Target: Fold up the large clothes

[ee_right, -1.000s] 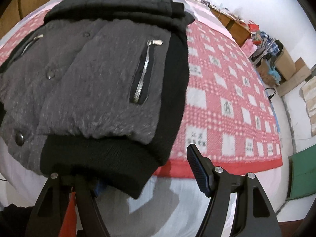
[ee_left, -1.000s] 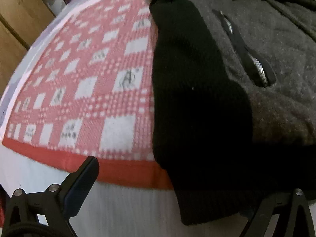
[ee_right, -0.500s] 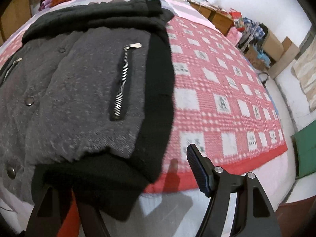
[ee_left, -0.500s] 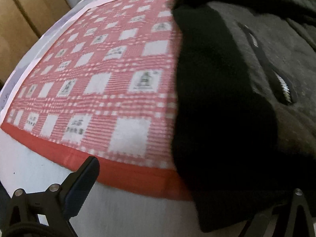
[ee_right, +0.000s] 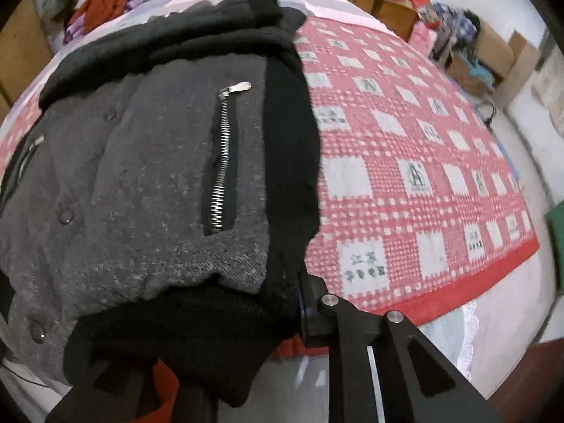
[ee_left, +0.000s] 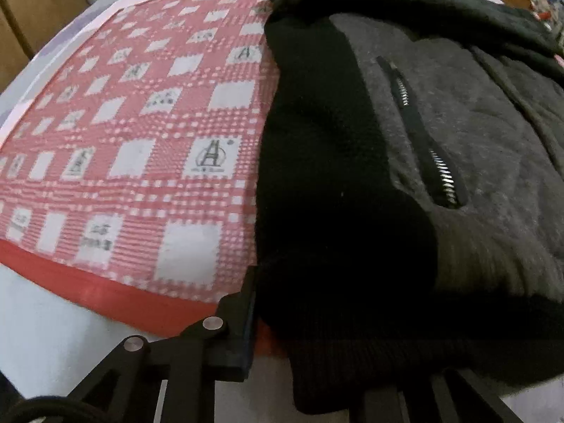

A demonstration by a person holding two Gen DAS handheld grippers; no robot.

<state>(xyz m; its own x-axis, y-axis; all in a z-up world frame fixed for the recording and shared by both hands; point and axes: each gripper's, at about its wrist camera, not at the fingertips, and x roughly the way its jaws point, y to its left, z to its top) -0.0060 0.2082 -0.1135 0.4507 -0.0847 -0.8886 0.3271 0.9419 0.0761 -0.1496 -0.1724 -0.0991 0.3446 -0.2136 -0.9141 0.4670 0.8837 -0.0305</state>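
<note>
Jacket (ee_left: 405, 176) fills the right half of the left wrist view, a grey body with black side panels and a black ribbed hem, lying on the red-and-white checked blanket (ee_left: 141, 134) that covers the bed. A second ago the left hand-held gripper (ee_left: 335, 363) stood wide, one finger out over the white sheet and clear of the cloth. Now its jaws are closing: the visible finger (ee_left: 236, 328) has swung in against the near corner of the hem, and the ribbed edge bunches between the jaws, the other one hidden under the fabric.

From the right wrist view, the jacket spreads across the left and centre, a zipped pocket (ee_right: 222, 162) facing up, the black collar end folded at the far side. The right hand-held gripper (ee_right: 218, 345) is closing too. Its right finger (ee_right: 310, 313), which stood apart over the blanket border half a second ago, now presses into the black hem at the opposite near corner; the left finger is buried beneath the cloth.

Both near corners look pinched at once, so I judge the grasp for a fold is being made. The likely next step is lifting the hem toward the collar, though the thick ribbing could slip from a shallow bite.
</note>
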